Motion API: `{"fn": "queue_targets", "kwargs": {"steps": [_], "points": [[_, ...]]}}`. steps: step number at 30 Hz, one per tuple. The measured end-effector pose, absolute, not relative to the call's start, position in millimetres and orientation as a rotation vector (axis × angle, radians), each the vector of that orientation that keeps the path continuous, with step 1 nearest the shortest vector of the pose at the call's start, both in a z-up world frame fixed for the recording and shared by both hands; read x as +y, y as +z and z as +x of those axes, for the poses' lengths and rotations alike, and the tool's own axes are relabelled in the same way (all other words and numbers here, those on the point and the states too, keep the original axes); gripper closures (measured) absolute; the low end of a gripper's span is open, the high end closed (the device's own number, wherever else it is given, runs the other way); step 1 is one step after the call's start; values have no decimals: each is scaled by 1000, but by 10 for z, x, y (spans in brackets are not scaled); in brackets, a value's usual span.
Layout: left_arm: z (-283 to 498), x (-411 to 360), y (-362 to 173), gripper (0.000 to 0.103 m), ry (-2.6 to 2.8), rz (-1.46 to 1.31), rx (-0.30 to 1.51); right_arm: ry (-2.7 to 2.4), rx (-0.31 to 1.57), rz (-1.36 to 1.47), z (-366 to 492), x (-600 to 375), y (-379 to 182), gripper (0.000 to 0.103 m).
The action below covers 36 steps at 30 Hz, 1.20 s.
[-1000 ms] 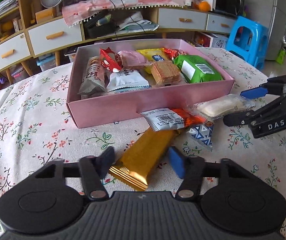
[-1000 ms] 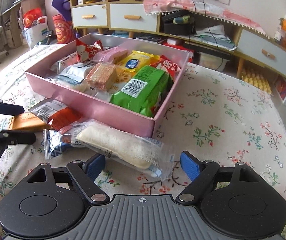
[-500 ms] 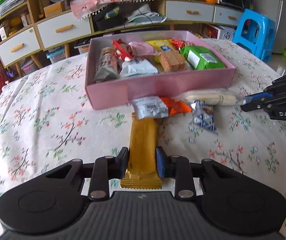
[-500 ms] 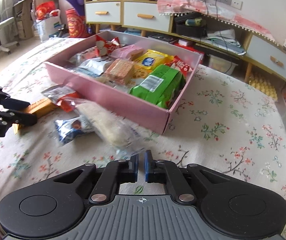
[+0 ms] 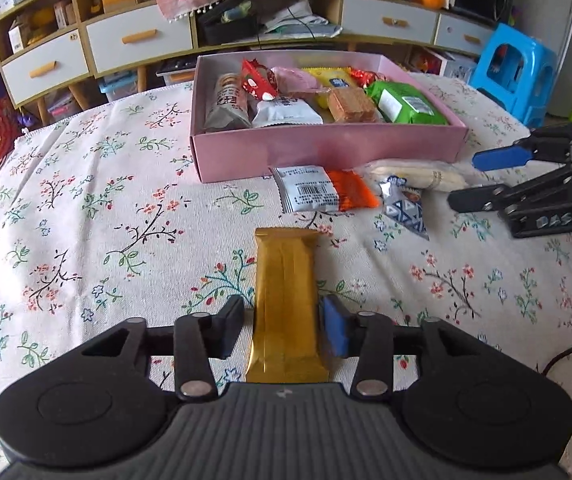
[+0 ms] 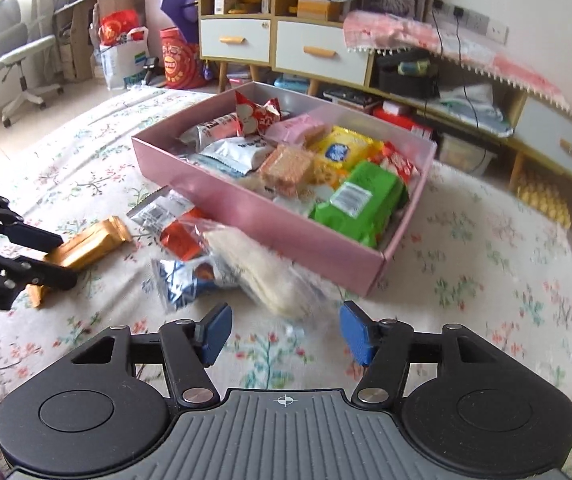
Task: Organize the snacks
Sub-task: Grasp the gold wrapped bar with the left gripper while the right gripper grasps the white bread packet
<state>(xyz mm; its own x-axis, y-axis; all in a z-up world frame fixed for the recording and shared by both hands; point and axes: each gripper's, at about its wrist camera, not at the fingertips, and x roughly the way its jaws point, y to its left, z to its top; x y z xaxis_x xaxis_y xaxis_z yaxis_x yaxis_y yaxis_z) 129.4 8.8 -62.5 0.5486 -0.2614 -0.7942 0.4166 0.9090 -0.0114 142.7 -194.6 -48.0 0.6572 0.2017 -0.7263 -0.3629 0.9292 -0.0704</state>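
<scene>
Bare tablecloth (image 5: 85, 208) lies open left of the pink box (image 5: 326, 148); 3 packets (image 5: 326, 194) crowd its front wall.

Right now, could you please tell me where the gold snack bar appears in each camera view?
Left wrist view: gold snack bar bottom centre, between the left gripper's fingers.
Right wrist view: far left, at those fingers.
Shared landmark: the pink box beyond it.

Gold bar wrapper (image 5: 283, 280); pink box (image 5: 326, 148); green packet (image 5: 406, 104); white floral-print tabletop cloth (image 5: 85, 220); blue-padded gripper fingers (image 6: 356, 334).
</scene>
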Motion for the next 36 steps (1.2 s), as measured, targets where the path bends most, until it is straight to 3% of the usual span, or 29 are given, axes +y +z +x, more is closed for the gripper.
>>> {"fn": "queue_targets", "kwargs": {"steps": [2,3,4,7,16,21,22,29,31,33,36], "points": [[1313,83,-628,60,-401,172,908,310,793,-251,1471,-1878,-525,46],[1318,79,-629,60,-398,169,908,307,795,-262,1483,-1858,-546,52],[1315,79,-630,61,-395,167,909,300,799,-275,1496,-1838,-560,68],[1310,84,-630,63,-381,159,916,283,811,-272,1499,-1865,-542,79],[1255,121,-608,70,-403,136,953,262,1078,304,1444,-2501,-405,89],[1223,137,-599,70,-396,113,963,199,1157,620,1383,-2940,-540,89],[1214,137,-599,70,-394,110,963,181,1143,622,1367,-2981,-533,82],[1158,114,-609,58,-378,96,954,90,1058,442,1255,-2976,-405,71],[1146,96,-616,56,-370,91,946,99,1013,351,1239,-2910,-349,53],[1117,52,-630,54,-362,115,929,110,965,241,1226,-2802,-326,47],[1061,-21,-657,54,-353,164,896,163,918,79,1212,-2597,-360,47]]}}
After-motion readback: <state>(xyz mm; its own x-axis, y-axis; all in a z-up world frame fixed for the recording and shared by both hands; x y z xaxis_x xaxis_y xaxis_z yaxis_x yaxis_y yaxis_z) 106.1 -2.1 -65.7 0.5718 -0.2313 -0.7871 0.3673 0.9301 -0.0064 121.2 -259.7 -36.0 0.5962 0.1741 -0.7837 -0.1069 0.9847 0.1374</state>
